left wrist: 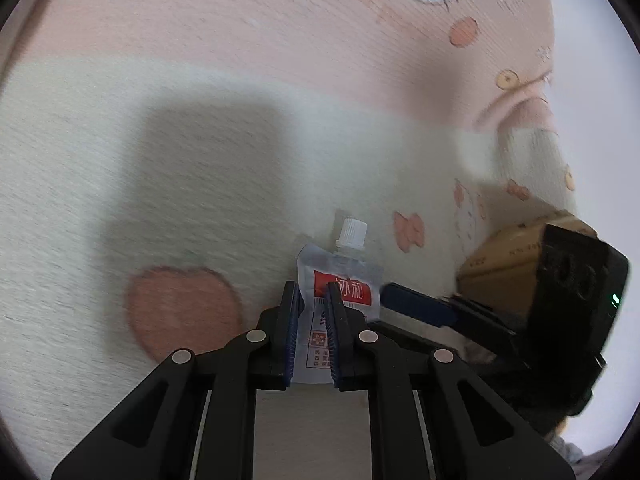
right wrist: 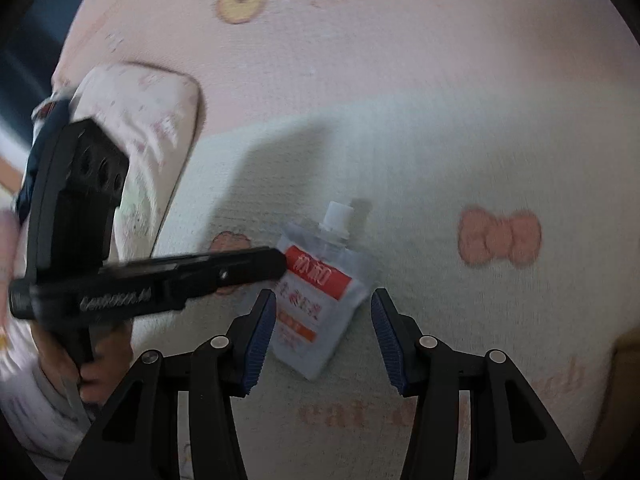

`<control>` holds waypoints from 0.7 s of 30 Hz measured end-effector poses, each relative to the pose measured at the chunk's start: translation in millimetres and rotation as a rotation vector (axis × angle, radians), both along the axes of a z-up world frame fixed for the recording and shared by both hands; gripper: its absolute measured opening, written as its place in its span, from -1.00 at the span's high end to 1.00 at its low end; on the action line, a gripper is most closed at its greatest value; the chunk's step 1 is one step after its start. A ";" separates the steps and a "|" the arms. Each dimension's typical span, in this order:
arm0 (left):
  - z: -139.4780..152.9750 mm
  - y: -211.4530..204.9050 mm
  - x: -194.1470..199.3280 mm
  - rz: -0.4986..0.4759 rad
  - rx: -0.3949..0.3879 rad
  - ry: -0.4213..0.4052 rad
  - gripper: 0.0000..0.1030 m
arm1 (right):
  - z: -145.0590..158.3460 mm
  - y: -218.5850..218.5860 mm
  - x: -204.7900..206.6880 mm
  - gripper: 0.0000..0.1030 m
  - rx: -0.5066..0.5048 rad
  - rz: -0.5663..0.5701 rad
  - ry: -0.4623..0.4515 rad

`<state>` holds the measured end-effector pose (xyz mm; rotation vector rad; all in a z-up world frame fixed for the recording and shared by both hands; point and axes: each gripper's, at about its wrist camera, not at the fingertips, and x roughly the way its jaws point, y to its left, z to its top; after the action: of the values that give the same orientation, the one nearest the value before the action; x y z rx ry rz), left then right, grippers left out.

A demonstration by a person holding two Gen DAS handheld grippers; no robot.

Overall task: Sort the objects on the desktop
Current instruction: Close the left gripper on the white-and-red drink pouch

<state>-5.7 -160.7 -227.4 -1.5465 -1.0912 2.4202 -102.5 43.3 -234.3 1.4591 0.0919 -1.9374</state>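
Item: spout pouch (left wrist: 340,280), white screw cap, red label band; lies on the cartoon-print cloth (left wrist: 200,160), beside a pink bow motif (right wrist: 500,238).
Left tongs (left wrist: 311,320): clenched on the pouch's lower body.
Right tongs (right wrist: 323,336): released, hovering just short of the pouch.
Cardboard box (left wrist: 508,264): beyond the pouch, to its right.
Step, judged: pick-up of pouch. Next calls for lifting clear and carrying to its sorting place.

The left gripper (left wrist: 312,328) covers the middle of the pouch (left wrist: 344,276), so its lower print cannot be read. In the right view the pouch's small text is too blurred to read, and the other gripper hides its left corner. The box (left wrist: 504,264) is largely hidden behind the right gripper (left wrist: 416,304).
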 end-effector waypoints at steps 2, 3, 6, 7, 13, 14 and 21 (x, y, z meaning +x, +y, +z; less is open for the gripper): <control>-0.8 5.7 -1.6 -0.016 -0.006 0.000 0.72 | -3.4 6.6 -3.1 0.12 -0.013 -0.027 -0.027; -0.4 7.6 -1.4 -0.021 -0.012 0.005 0.72 | -3.7 9.8 -3.7 0.13 -0.023 -0.034 -0.034; -0.5 10.2 -1.5 -0.040 0.005 0.002 0.72 | -3.0 15.2 -4.1 0.20 -0.034 -0.051 -0.055; -1.5 12.2 -4.1 -0.045 0.024 -0.002 0.72 | -3.1 17.1 -3.9 0.22 -0.032 -0.055 -0.053; -0.8 17.3 -3.1 -0.093 0.070 -0.013 0.68 | -1.3 24.1 3.1 0.37 0.006 -0.071 -0.054; -0.3 18.3 -2.9 -0.103 0.079 -0.014 0.60 | -0.8 21.3 6.6 0.38 0.033 -0.067 -0.047; 2.5 23.7 -15.0 -0.155 0.024 -0.048 0.19 | -3.6 26.0 9.4 0.38 0.027 -0.088 -0.090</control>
<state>-20.7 -137.0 -224.9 -1.6250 -0.9653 2.2725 -93.1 69.3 -237.8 1.5900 0.0138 -1.9436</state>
